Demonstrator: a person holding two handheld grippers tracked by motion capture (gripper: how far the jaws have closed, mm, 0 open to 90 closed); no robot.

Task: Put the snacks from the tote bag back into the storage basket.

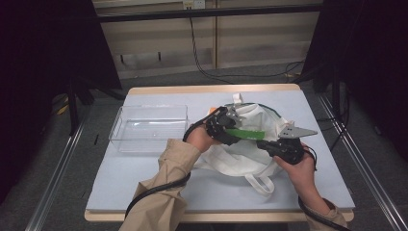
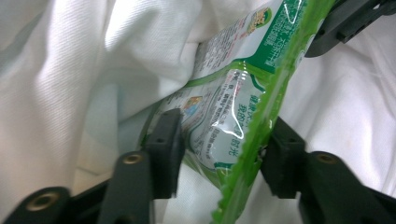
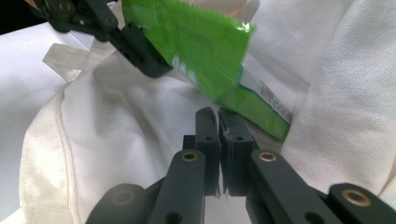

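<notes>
Two grippers: I have both working at the white tote bag (image 1: 250, 144) lying mid-table, right of the clear plastic bin (image 1: 149, 127).
Left gripper (image 2: 219, 154): its jaws bracket the green snack packet (image 2: 224, 121), the right pad against the crimped seam, the left pad at the printed face; I cannot tell whether they truly pinch it.
Right gripper (image 3: 218, 140): clenched tight on a thin fold of the bag's cloth, holding the mouth down on the near side.
Packet location: half out of the bag's opening, its far end still tucked between the white folds.
Slip risk: I judge the hold on the slick film marginal; a quick pull could let the packet slide back into the bag.
Snag risk: cloth dragged along with the packet could lift the whole bag.
Anchor risk: if my right pinch on the thin fold slips, the mouth collapses over the packet.
</notes>
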